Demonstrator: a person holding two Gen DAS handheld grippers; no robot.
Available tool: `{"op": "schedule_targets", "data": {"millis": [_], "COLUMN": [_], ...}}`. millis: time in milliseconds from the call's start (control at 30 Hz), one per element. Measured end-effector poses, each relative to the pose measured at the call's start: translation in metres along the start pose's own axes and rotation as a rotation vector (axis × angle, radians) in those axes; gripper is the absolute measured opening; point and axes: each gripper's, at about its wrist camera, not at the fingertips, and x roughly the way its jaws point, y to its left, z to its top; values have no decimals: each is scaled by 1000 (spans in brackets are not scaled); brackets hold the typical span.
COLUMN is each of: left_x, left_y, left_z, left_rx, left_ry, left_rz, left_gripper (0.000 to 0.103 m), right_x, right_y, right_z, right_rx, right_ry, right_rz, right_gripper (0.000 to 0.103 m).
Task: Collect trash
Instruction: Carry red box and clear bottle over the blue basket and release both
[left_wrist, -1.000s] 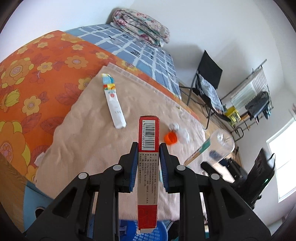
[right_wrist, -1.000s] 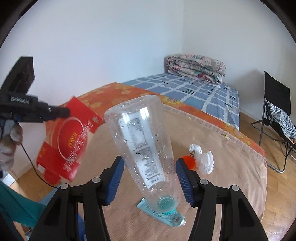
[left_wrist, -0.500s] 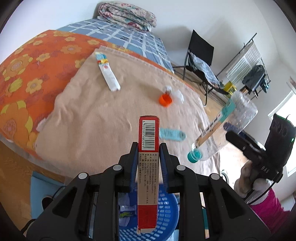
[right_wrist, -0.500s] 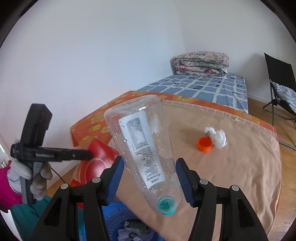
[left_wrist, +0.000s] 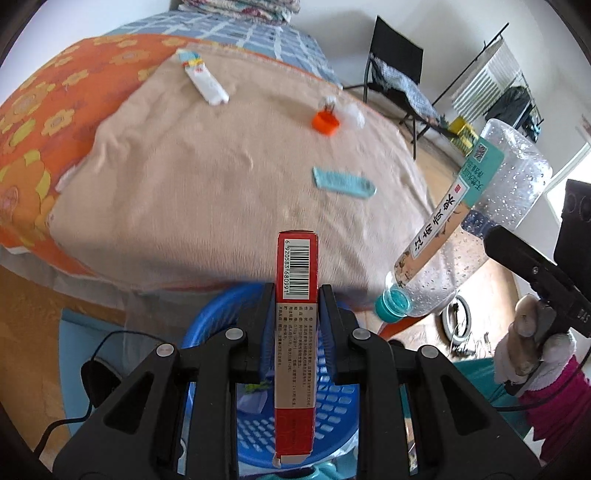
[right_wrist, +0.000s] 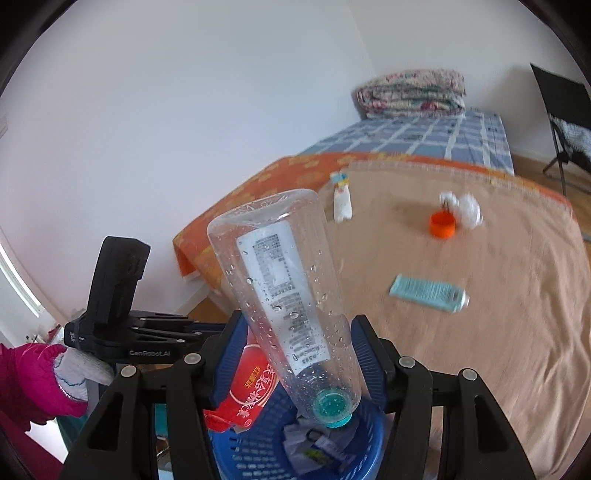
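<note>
My left gripper (left_wrist: 296, 295) is shut on a flat red carton (left_wrist: 295, 332) and holds it over a blue plastic basket (left_wrist: 332, 402). My right gripper (right_wrist: 295, 332) is shut on an empty clear plastic bottle (right_wrist: 284, 288), cap down, above the same basket (right_wrist: 369, 446); the bottle also shows in the left wrist view (left_wrist: 472, 229), and the red carton in the right wrist view (right_wrist: 243, 391). On the beige blanket lie a teal tube (left_wrist: 341, 182), an orange cap (left_wrist: 325, 122), crumpled white paper (left_wrist: 352, 112) and a white tube (left_wrist: 205, 79).
The basket stands on the floor at the bed's near edge and holds some paper trash (right_wrist: 317, 446). A black folding chair (left_wrist: 395, 70) and a drying rack (left_wrist: 491, 85) stand beyond the bed. A folded quilt (right_wrist: 412, 92) lies at the bed's far end.
Both grippers have drawn back from over the bed to above the blue basket, each still holding its item. The basket has come into both views.
</note>
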Motion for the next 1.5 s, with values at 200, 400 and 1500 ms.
{"op": "schedule_targets", "data": {"millis": [200, 400, 1500], "left_x": [16, 31, 46], "left_y": [0, -2, -3], "left_z": [-19, -37, -56], "left_rx": [9, 27, 50], "left_ry": [52, 98, 166], "left_rz": [23, 46, 85], "left_gripper": [21, 22, 36], "right_x": [12, 22, 50], "right_y": [-8, -6, -5], "right_z": [-29, -50, -84], "right_rx": [48, 65, 62], "right_ry": [71, 124, 267], "right_rz": [3, 10, -53], "right_gripper": [60, 60, 77]}}
